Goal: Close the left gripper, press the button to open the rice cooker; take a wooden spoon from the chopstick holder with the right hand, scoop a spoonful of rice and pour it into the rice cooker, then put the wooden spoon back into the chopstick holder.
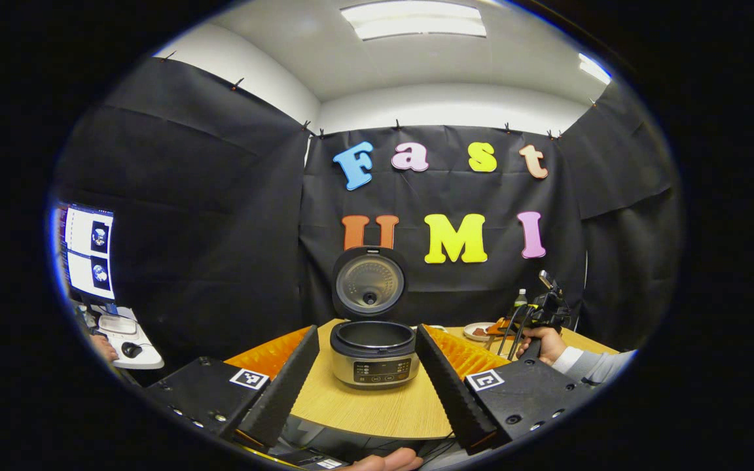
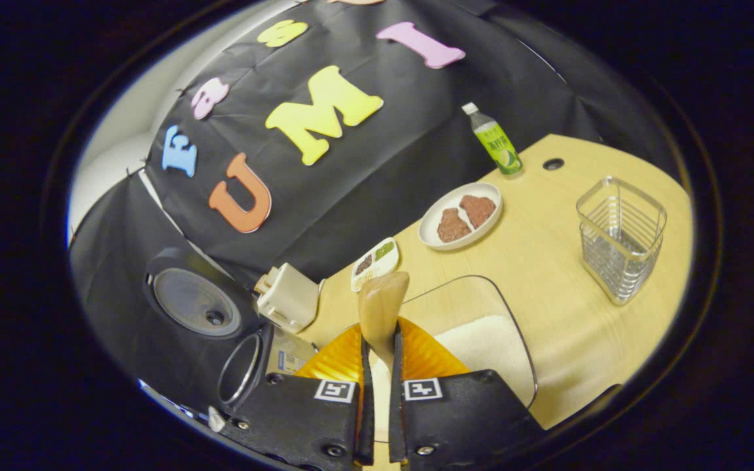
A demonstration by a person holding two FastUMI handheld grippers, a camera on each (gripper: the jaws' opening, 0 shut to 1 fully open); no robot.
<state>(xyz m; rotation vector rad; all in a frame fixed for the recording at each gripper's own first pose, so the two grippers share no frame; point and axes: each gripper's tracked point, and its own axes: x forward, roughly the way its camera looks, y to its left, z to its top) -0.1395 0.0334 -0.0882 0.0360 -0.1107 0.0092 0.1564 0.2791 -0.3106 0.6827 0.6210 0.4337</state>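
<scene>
Your left gripper (image 1: 367, 366) hangs in front of the rice cooker (image 1: 374, 353), its jaws spread wide with the cooker framed between the two fingers but not touched. The cooker sits on the wooden tabletop (image 1: 377, 409) with its lid (image 1: 369, 282) standing upright and open, the inner pot showing dark inside. In the left gripper view, your other hand (image 1: 542, 343) holds the right gripper farther off to the right. Your right gripper (image 2: 378, 366) has its jaws drawn narrow on the wooden spoon (image 2: 382, 307), both fingers pressing its handle, the bowl of the spoon pointing forward and up. Just below the spoon lies a clear container of white rice (image 2: 482, 347). The wire chopstick holder (image 2: 620, 239) stands well apart to the right on the tabletop, with a plate (image 2: 461, 216) and a green bottle (image 2: 495, 140) behind.
</scene>
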